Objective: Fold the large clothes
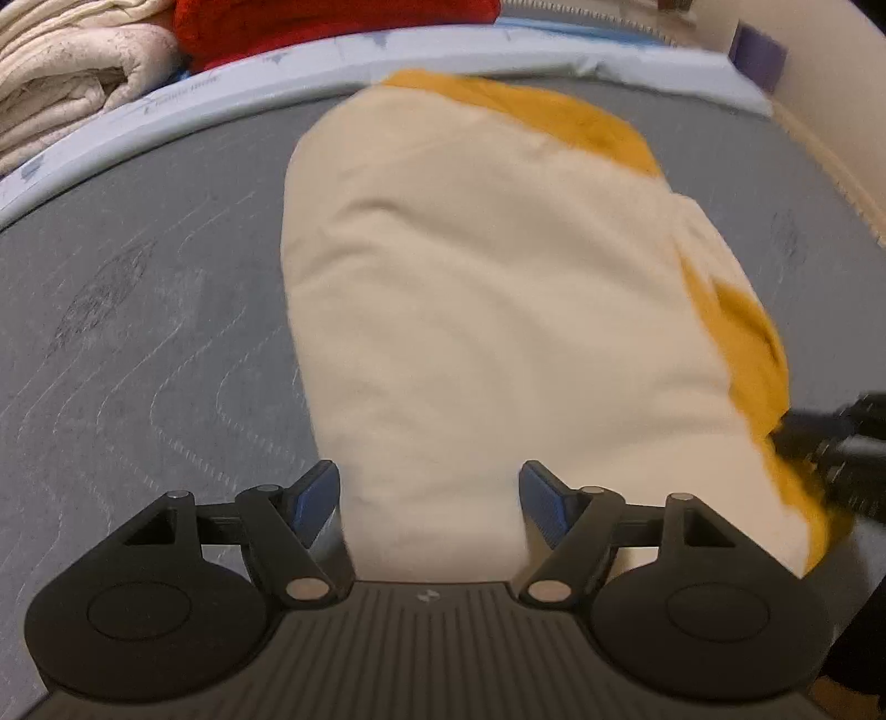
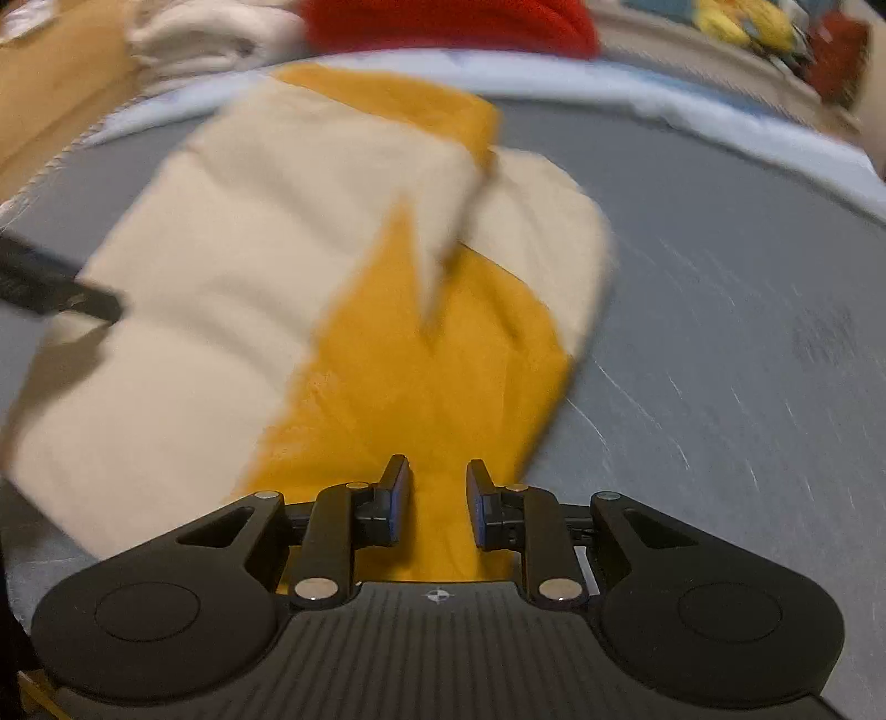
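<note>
A grey quilted mattress [image 1: 138, 310] fills both views. One cream and yellow garment [image 1: 470, 288] lies folded on it. Behind sit one red cloth [image 1: 332, 22] and one white folded pile [image 1: 72, 72]. The left claw [image 1: 429, 498] is wide, over the cream end. The right claw [image 2: 439, 498] is narrow, over the yellow part, pads not pressing. Only the right view shows colourful things at the far right, too blurry to name.

A: Wide grey mattress [image 1: 138, 310] lies bare left of the cream-and-yellow garment [image 1: 487, 288], and right of it too.
B: The far edge is crowded: folded white bedding [image 1: 72, 83] and a red cloth [image 1: 332, 25] block it.
</note>
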The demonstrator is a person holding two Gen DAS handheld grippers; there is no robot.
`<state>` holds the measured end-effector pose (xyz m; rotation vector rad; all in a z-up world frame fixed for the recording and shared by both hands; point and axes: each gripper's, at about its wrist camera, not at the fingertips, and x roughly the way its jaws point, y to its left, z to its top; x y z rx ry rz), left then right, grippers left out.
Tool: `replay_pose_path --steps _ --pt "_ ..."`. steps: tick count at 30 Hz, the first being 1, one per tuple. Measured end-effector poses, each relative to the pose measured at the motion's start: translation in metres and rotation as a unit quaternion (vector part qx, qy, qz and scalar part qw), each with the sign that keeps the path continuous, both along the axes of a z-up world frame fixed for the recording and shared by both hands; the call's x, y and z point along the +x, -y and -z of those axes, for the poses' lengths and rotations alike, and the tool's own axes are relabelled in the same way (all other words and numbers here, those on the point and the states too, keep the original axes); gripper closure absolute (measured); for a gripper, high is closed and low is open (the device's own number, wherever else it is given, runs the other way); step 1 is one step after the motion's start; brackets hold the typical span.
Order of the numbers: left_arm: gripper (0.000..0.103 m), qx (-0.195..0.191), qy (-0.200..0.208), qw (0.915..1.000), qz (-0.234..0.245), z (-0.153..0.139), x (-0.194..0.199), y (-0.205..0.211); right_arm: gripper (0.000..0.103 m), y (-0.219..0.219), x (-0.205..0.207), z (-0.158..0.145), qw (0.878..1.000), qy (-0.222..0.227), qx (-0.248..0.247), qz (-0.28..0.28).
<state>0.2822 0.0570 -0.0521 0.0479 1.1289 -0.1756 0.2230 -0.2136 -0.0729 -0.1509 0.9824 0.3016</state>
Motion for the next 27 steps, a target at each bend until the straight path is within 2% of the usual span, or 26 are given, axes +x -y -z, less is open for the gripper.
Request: replay_pose_path --steps 3,4,6,7,8,10,12,14,15,17,19,24,27 --pt "0.026 -0.013 0.015 0.9997 0.014 -0.015 -0.02 0.001 0.08 0.009 -0.007 -0.015 0.999 0.013 0.039 0.016" --pt "0.024 -0.014 0.007 0.9996 0.021 -0.011 -0.025 0.002 0.08 0.011 -0.009 -0.014 0.999 0.007 0.037 0.013" --pt "0.015 0.012 -0.051 0.9984 0.02 0.019 -0.029 0.002 0.077 0.008 -0.014 -0.001 1.0 -0.019 -0.009 -0.002" --pt "0.014 0.017 -0.07 0.9972 0.019 0.027 -0.033 0.002 0.07 0.007 -0.018 0.002 0.999 -0.023 -0.025 -0.008" --pt "0.015 0.017 -0.07 0.9973 0.016 0.024 -0.04 0.001 0.069 0.007 -0.022 -0.002 0.999 -0.018 -0.034 -0.006" --pt "0.015 0.034 -0.032 0.9988 0.014 0.0 -0.054 0.003 0.067 0.011 -0.036 -0.026 0.999 0.022 -0.029 0.011" --pt "0.011 0.04 0.039 0.9984 0.008 -0.034 -0.078 0.004 0.056 0.016 -0.056 -0.059 0.996 0.081 -0.002 0.034" --pt "0.005 0.021 0.091 0.9955 -0.018 -0.063 -0.103 0.001 0.032 0.019 -0.083 -0.088 0.99 0.134 0.011 0.052" --pt "0.0 0.008 0.111 0.9933 -0.031 -0.075 -0.118 0.0 0.027 0.019 -0.099 -0.1 0.985 0.16 0.015 0.059" --pt "0.0 -0.006 0.145 0.988 -0.054 -0.094 -0.145 0.001 0.013 0.018 -0.132 -0.116 0.978 0.195 0.026 0.07" --pt "0.0 -0.012 0.174 0.982 -0.073 -0.107 -0.177 0.006 0.006 0.019 -0.167 -0.127 0.972 0.218 0.039 0.079" --pt "0.0 0.001 0.209 0.9737 -0.09 -0.12 -0.252 0.033 0.001 0.011 -0.235 -0.13 0.962 0.247 0.044 0.109" --pt "0.0 0.009 0.21 0.9726 -0.099 -0.113 -0.284 0.052 0.001 0.007 -0.26 -0.124 0.963 0.241 0.033 0.119"
